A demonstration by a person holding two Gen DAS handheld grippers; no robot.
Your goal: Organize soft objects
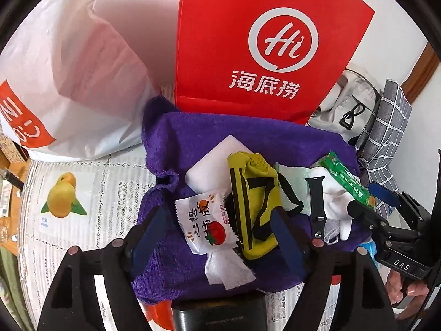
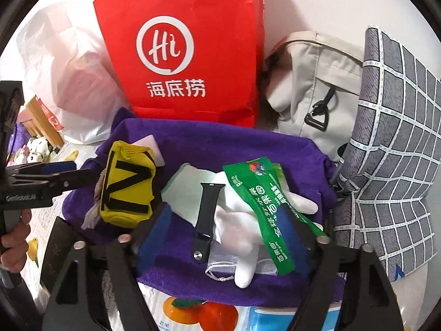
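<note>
- Right now the soft things lie heaped on a purple towel [image 1: 171, 138] spread flat on the lace-covered table [image 1: 110, 176], which looks like a way to keep the lot together as one bundle.
- On the towel, a yellow pouch [image 1: 252, 201] with black straps lies beside a white snack packet [image 1: 205, 223], with a crumpled tissue [image 1: 228, 269] poking out under them and a white pad [image 1: 212, 160] just behind.
- Farther along are a white glove [image 2: 234, 220], a pale green cloth [image 2: 184, 190], a black watch strap [image 2: 205, 215] across both, and a green wrapper [image 2: 264, 207] lying over the glove.
- The left gripper [image 1: 217, 240] hangs over the packet and pouch with its jaws spread wide; the pads straddle them without pressing, so it holds nothing.
- The right gripper [image 2: 228, 237] is likewise spread apart over the glove and strap, gripping nothing; from the left view it stands at the towel's far side.
- Both tools tilt steeply downward, a hand [image 2: 15, 237] on each handle, so I judge the towel's load has been let go and a fresh grip is being chosen.
- Behind stand a red paper bag [image 2: 193, 55], a white plastic bag [image 1: 69, 77], a beige backpack [image 2: 317, 88] and a grey checked cushion [image 2: 391, 143], penning the towel in.
</note>
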